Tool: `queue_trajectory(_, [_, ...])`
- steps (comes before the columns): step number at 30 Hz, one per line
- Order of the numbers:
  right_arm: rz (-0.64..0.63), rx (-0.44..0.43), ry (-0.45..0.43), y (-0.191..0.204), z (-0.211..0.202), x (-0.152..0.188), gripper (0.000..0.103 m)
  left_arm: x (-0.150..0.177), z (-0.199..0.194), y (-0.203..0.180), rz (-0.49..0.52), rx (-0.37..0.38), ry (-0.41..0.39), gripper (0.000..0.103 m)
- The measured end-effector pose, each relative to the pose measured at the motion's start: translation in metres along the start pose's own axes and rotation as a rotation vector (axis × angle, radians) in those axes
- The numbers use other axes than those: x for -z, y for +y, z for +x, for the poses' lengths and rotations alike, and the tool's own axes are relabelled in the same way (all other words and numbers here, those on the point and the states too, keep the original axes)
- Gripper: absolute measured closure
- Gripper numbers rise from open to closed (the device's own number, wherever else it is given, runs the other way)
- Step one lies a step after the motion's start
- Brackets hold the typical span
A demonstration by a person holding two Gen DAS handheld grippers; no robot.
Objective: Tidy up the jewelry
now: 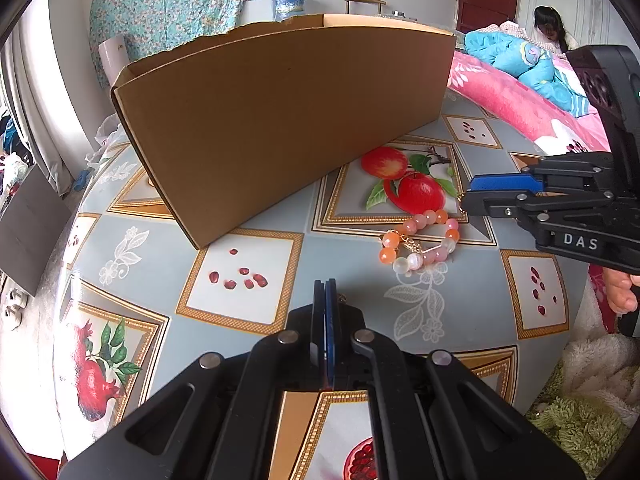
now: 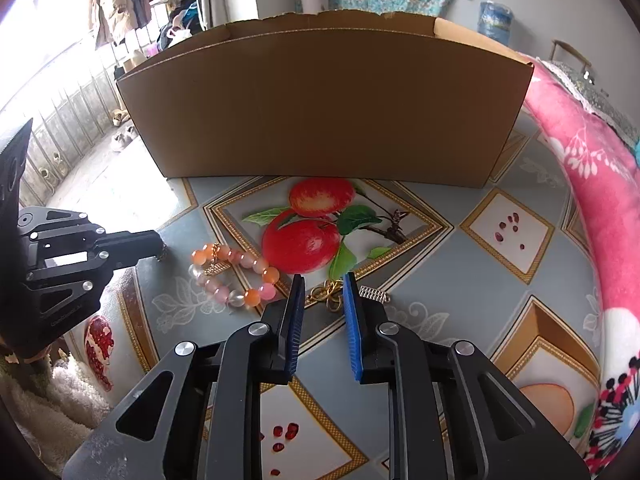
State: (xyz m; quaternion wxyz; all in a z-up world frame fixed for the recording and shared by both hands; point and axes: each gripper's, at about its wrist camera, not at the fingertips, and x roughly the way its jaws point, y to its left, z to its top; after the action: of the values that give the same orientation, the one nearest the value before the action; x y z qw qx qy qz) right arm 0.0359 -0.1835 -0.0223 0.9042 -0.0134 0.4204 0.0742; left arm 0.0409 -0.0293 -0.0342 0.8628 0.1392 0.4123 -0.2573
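- Still early, by the look: bead bracelet [image 2: 234, 276] lying loose on the patterned tablecloth [image 2: 472, 280], well short of the cardboard box [image 2: 320, 104].
- Small gold chain piece [image 2: 326, 294] on the cloth between the right gripper [image 2: 323, 312] pads, jaws narrow, not visibly pinching yet.
- Left gripper [image 1: 325, 312] fully closed; possibly a bit of chain at its tip, too small to tell.
- Box interior hidden.

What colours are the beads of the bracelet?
Orange, pink and clear white beads on the bracelet; best seen in the right wrist view.
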Motion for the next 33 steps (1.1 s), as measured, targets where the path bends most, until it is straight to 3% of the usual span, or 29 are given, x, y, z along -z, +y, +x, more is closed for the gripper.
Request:
queue_trajectory(5, [-0.055, 0.04, 0.006, 0.007, 0.004, -0.001, 0.087, 0.0, 0.001, 0.001, 0.002, 0.003, -0.002, 0.103])
queue_trajectory(8, [-0.075, 0.056, 0.009, 0.012, 0.006, -0.001, 0.101, 0.0, 0.001, 0.001, 0.002, 0.004, -0.002, 0.103])
queue_trajectory(21, [-0.039, 0.032, 0.002, 0.018, -0.011, 0.012, 0.103, 0.0, 0.001, 0.002, 0.007, 0.001, -0.005, 0.103])
queue_trajectory(23, [-0.025, 0.014, 0.003, 0.017, -0.013, 0.011, 0.099, 0.0, 0.0, 0.002, 0.008, 0.002, -0.005, 0.103])
queue_trajectory(26, [-0.018, 0.017, -0.008, 0.013, -0.013, 0.006, 0.079, 0.0, 0.0, 0.002, 0.01, 0.001, -0.004, 0.103])
queue_trajectory(33, [-0.034, 0.027, 0.023, 0.006, 0.003, -0.005, 0.079, 0.001, 0.0, 0.003, 0.008, 0.0, -0.003, 0.103])
